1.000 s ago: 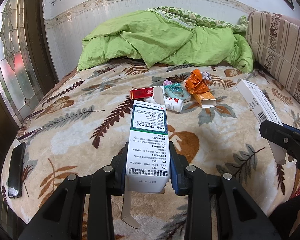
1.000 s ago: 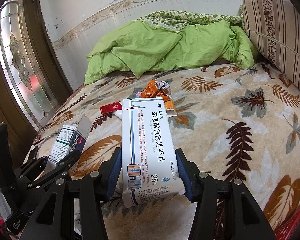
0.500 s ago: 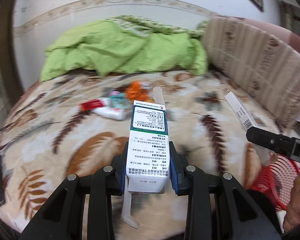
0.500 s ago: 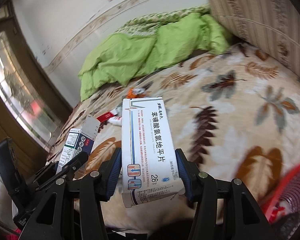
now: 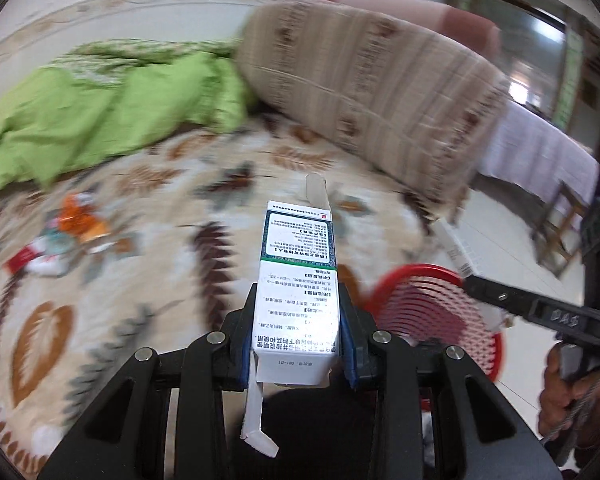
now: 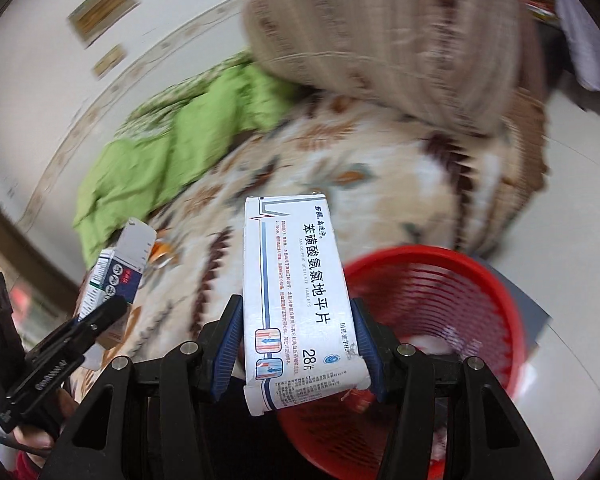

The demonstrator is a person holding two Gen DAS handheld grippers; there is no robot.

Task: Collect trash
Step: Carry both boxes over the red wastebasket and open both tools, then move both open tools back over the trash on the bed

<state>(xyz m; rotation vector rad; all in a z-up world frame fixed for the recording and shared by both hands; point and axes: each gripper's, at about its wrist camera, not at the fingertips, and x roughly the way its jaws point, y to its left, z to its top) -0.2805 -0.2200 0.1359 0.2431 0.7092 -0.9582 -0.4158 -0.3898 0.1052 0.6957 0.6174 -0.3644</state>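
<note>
We held L gripper (image 5: 298, 344) clamped on green-white box (image 5: 296, 280), R gripper (image 6: 300, 354) clamped on blue-white box (image 6: 298, 292); both tilted downward.

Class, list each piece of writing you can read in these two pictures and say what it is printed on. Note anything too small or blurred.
"苯磺酸氨氯地平片": white and blue box in the right gripper.
"AMLODIPINE BESILATE TABLETS": same box.
"28片": same box.
Green and white box in the left gripper: print upside down, too small to read.
</note>
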